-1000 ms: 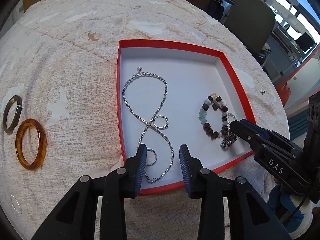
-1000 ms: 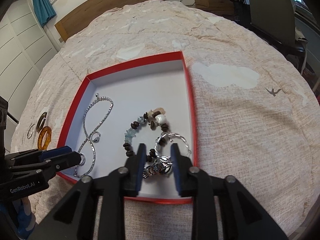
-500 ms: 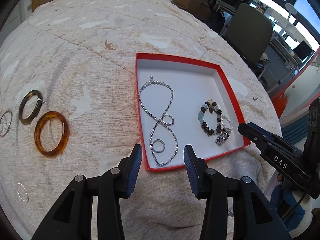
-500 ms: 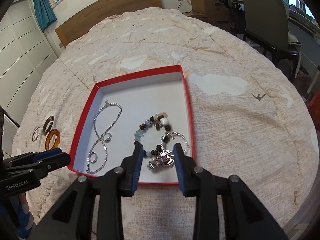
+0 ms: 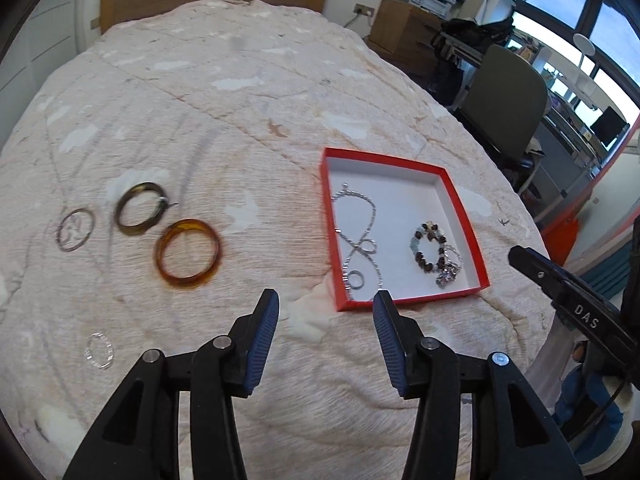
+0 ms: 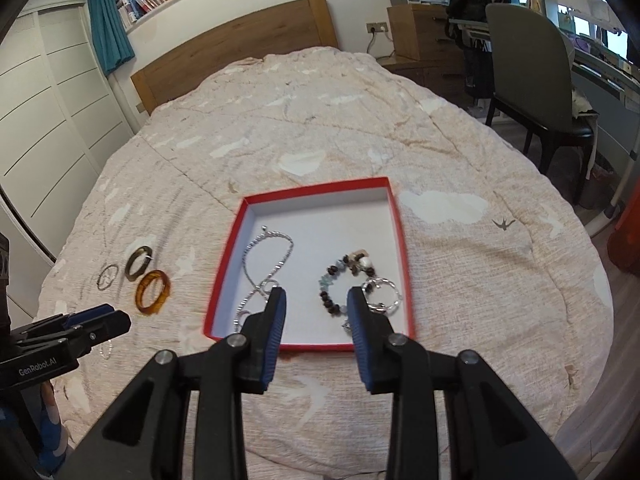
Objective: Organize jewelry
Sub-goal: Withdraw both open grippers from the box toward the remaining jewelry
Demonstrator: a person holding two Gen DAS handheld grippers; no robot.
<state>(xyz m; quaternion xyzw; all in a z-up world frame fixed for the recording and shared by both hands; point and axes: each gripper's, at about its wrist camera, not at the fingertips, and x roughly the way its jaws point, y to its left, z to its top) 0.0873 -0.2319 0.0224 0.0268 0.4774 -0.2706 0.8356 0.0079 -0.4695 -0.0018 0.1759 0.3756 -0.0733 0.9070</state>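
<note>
A red box [image 5: 464,208] [image 6: 396,216] with a white floor lies on the bed. In it are a silver chain necklace [image 5: 362,236] [image 6: 256,276], two silver rings [image 5: 355,280], a beaded bracelet [image 5: 430,246] [image 6: 332,284] and a silver bracelet [image 6: 384,296]. Left of the box on the quilt lie an amber bangle [image 5: 187,254] [image 6: 153,291], a dark bangle [image 5: 140,210] [image 6: 138,268], a thin wire hoop [image 5: 75,229] [image 6: 107,277] and a small clear ring [image 5: 99,351]. My left gripper [image 5: 325,314] hovers above the quilt near the box's front corner, its jaws opening, nothing between them. My right gripper [image 6: 316,308] is open and empty above the box.
The bed's beige quilt [image 6: 320,128] spreads all round the box. A wooden headboard [image 6: 240,44] stands at the far end. A grey chair [image 6: 532,80] and a desk stand to the right of the bed, white wardrobe doors [image 6: 44,128] to the left.
Both grippers have risen and drawn back from the box, which now looks smaller. The left gripper's jaws have widened and it has swung left, bringing the bangles into fuller view.
</note>
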